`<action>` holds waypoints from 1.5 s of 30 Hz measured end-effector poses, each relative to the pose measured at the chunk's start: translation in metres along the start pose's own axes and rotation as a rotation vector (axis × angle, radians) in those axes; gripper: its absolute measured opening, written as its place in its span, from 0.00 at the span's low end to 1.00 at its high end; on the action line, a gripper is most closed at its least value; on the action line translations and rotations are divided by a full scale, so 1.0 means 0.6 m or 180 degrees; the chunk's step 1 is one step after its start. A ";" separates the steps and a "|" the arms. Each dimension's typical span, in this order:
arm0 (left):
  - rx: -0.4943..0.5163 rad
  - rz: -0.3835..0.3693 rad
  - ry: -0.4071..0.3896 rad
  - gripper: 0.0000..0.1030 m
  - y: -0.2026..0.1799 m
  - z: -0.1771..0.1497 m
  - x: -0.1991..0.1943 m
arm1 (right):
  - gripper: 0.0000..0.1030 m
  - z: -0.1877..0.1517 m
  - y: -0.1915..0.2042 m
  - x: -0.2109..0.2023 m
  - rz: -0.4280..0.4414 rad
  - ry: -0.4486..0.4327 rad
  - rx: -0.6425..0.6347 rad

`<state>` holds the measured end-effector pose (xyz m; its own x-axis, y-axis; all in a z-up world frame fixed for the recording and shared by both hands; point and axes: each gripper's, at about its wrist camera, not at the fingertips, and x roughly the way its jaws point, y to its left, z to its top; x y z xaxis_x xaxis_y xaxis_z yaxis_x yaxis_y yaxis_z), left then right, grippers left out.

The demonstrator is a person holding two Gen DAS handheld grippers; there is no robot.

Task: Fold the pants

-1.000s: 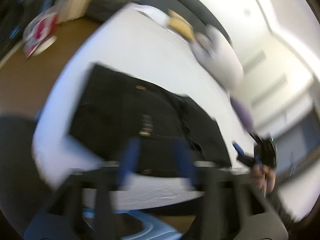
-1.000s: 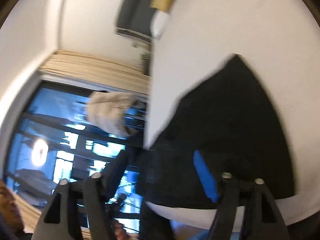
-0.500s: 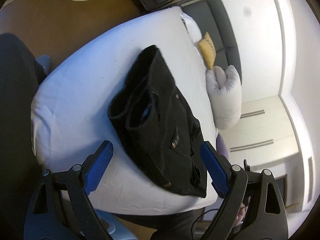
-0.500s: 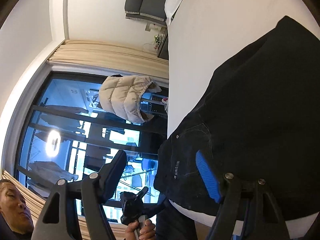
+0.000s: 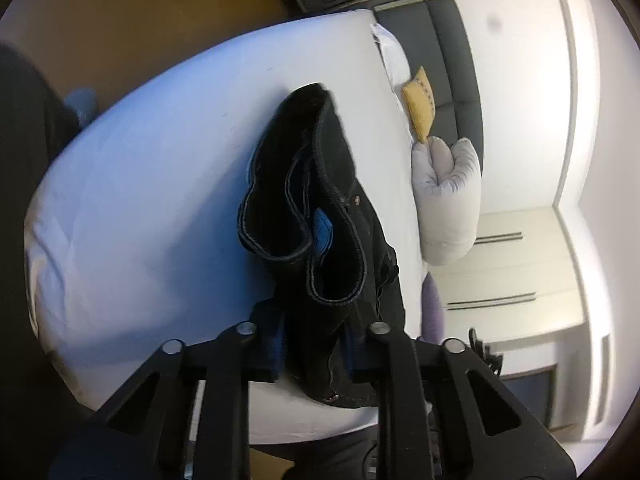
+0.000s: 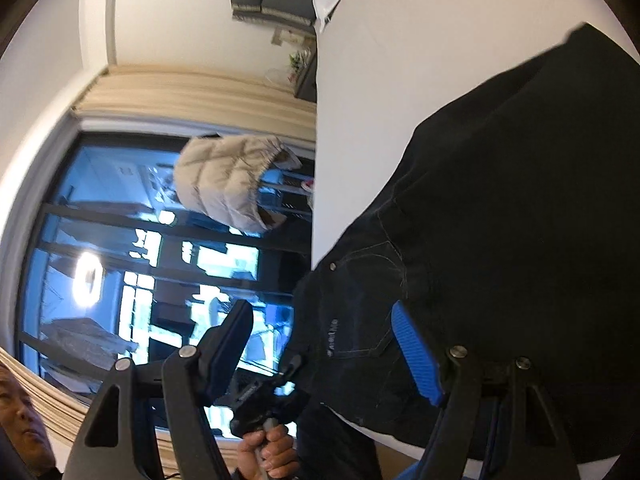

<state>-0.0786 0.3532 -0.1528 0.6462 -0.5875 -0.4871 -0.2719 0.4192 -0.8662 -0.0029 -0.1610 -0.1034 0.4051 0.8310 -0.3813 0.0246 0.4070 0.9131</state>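
Black pants (image 5: pixel 320 208) lie bunched on the white bed (image 5: pixel 160 200), their hems curled open toward me. My left gripper (image 5: pixel 314 346) sits at the near end of the pants. Its jaws are closing, and dark fabric fills the narrow gap between the fingers. In the right wrist view the pants (image 6: pixel 500 200) spread across the bed's corner, a back pocket and small label facing up. My right gripper (image 6: pixel 324 352) stands open there: its blue pad (image 6: pixel 416 356) is over the pocket, while the other finger hangs off the bed's edge. Nothing is pinched between them.
A rolled grey quilt (image 5: pixel 448 200) and a yellow cushion (image 5: pixel 418 108) lie at the bed's far side by a dark headboard (image 5: pixel 452 40). Beyond the bed edge are a beige puffer vest (image 6: pixel 232 184), a large window (image 6: pixel 100 260) and a person's hand (image 6: pixel 268 448).
The left gripper came down onto the near end of the pants and its wide jaws closed on the fabric. The right gripper slid closer over the pocket, still open.
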 end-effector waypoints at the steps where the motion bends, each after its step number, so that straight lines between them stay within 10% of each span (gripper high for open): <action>1: 0.0091 0.0018 -0.0013 0.15 -0.012 0.000 0.002 | 0.73 0.007 0.006 0.012 -0.0062 0.0078 -0.0043; 5: 0.0342 0.0085 -0.0055 0.14 -0.049 -0.003 0.001 | 0.63 0.030 0.023 0.074 -0.0408 0.0474 -0.0233; 13: 0.0830 0.0230 -0.0120 0.14 -0.128 -0.015 -0.009 | 0.00 0.055 -0.041 0.155 -0.1156 0.1040 -0.0163; 26: 0.2019 0.0355 -0.0050 0.14 -0.352 -0.063 0.073 | 0.00 0.038 -0.087 0.130 -0.0718 0.0853 -0.0095; 27: 0.2153 0.0372 -0.0010 0.14 -0.377 -0.074 0.092 | 0.02 0.041 -0.083 0.117 -0.0622 0.0833 -0.0060; 31: 0.2694 0.0450 0.0216 0.14 -0.474 -0.134 0.192 | 0.78 0.071 -0.063 0.000 0.0013 0.0263 0.0015; 32: 0.2854 0.0476 0.0327 0.14 -0.493 -0.159 0.226 | 0.84 0.080 -0.058 -0.034 0.0078 0.0153 0.0005; 45: 0.3967 0.0673 0.1297 0.14 -0.536 -0.410 0.470 | 0.82 0.079 -0.136 -0.104 -0.0040 0.0305 0.0287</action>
<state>0.0159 -0.1175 -0.0388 0.3546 -0.5053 -0.7867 0.6328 0.7491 -0.1960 0.0130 -0.2640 -0.1471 0.3153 0.8601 -0.4010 0.1130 0.3855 0.9158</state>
